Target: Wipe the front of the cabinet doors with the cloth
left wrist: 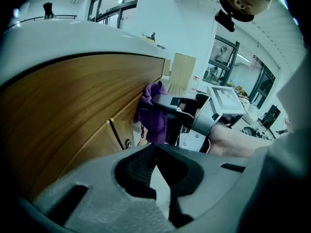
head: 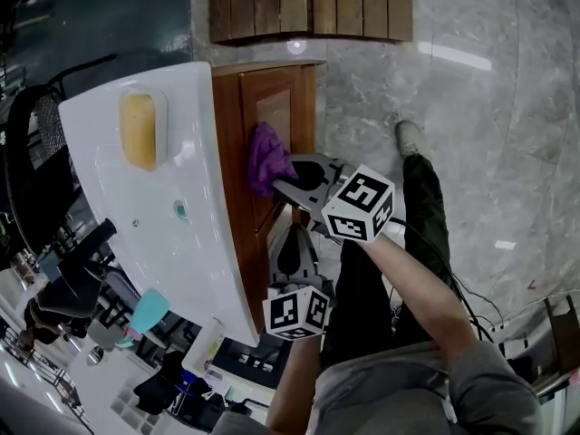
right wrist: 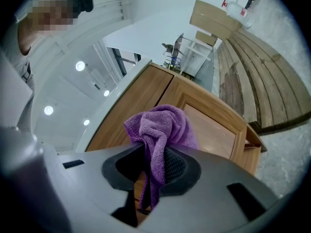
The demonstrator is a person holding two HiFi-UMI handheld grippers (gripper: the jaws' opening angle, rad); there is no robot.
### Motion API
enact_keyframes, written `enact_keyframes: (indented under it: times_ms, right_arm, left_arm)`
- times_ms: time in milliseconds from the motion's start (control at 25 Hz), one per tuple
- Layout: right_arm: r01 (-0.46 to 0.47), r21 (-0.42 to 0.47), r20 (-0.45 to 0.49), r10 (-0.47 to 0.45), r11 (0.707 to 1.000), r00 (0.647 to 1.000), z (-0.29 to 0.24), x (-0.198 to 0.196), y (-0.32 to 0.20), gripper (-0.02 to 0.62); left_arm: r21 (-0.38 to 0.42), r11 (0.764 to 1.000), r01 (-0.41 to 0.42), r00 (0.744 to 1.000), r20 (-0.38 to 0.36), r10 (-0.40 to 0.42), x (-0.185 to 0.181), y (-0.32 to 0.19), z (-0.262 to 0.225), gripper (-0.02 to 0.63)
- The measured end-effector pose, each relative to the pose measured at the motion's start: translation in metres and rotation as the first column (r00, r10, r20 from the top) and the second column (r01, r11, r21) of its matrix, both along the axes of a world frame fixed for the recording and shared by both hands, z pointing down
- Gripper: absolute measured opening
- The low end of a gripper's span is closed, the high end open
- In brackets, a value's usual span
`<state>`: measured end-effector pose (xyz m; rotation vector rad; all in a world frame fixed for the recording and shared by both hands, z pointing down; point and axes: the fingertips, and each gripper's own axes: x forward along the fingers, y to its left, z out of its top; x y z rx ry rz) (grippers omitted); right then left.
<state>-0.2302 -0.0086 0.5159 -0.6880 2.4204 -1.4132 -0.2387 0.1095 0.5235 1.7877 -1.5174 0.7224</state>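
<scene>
**While purple meets wood**

As the right gripper [right wrist: 155, 152] pinches the purple cloth [right wrist: 163, 125], the bunched wad sits against the far cabinet door [head: 272, 107], just under the white counter [head: 127, 207]. Nearer in, the left gripper [left wrist: 155, 152] hangs beside the cabinet front, claw pressed together, empty.

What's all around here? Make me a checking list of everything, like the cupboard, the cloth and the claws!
Surface: white countertop above wooden cabinet doors.
Job's things: purple cloth, at the door front.
Clutter: yellow block in a countertop recess.
Grippers: right claw shut on the cloth; left claw shut, empty, beside the cabinet.
Cables: thin black cables on the floor.
Surroundings: marble floor, wooden slatted bench.
</scene>
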Motion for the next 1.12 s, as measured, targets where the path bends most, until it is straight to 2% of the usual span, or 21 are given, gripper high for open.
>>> enact_keyframes:
  times_ms: [720,1120]
  right_arm:
    - [0.011,-0.075,-0.057,-0.015,0.997,0.998,0.045,-0.009,-0.009,0.072]
    - [0.009,-0.123,-0.092,-0.021,0.992,0.996,0.074,-0.008,-0.010,0.072]
  left_arm:
    - [-0.020,1.000,-0.001,1.000,-0.002,0.001,-0.008,-0.014,0.011,0.006]
    - [-0.039,0.999,-0.016,1.000,-0.015,0.015,0.002,-0.020,0.024,0.006]
